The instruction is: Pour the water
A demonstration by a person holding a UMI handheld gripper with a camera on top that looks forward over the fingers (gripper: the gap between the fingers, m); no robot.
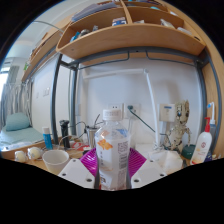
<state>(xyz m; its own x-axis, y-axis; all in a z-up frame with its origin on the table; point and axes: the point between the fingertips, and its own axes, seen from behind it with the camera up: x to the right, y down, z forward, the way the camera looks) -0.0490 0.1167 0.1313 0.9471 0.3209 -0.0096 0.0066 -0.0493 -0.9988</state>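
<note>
**Gripper view: bottle held in tool, cluttered table beyond**

Gripper view looks fwd over a light-coloured table [150, 158] set against a white wall. Wall carries a socket [129, 107] w/ a dark cable running down from it. Metal-framed wooden shelf [140, 40] spans overhead on dark uprights; assorted items on it, too small to identify. Window w/ curtain [15, 95] at far left; a teal seat or cushion [18, 128] below it.

Tool [113, 168]: both fingers clamped on a clear plastic bottle [113, 150], upright, white cap on top, label w/ coloured print on its front. Magenta pads [90, 160] show at either side of bottle, pressed to its walls. Contents level: cannot tell.

Other items on table:
- White cup [56, 158], left of bottle, just beside left finger, open top facing up.
- Small white container [22, 155] further left, near table edge.
- Blue bottle [47, 138] behind the cup.
- Dark items [68, 132] behind, near shelf upright; type unclear.
- White appliance w/ a figure-like object [178, 125] right of bottle, toward wall.
- White squeeze bottle w/ red cap [203, 145] at far right.
- White rounded object [172, 160] right of the right finger.

Obstructions: held bottle blocks centre of view; table directly ahead of it is hidden.
</note>
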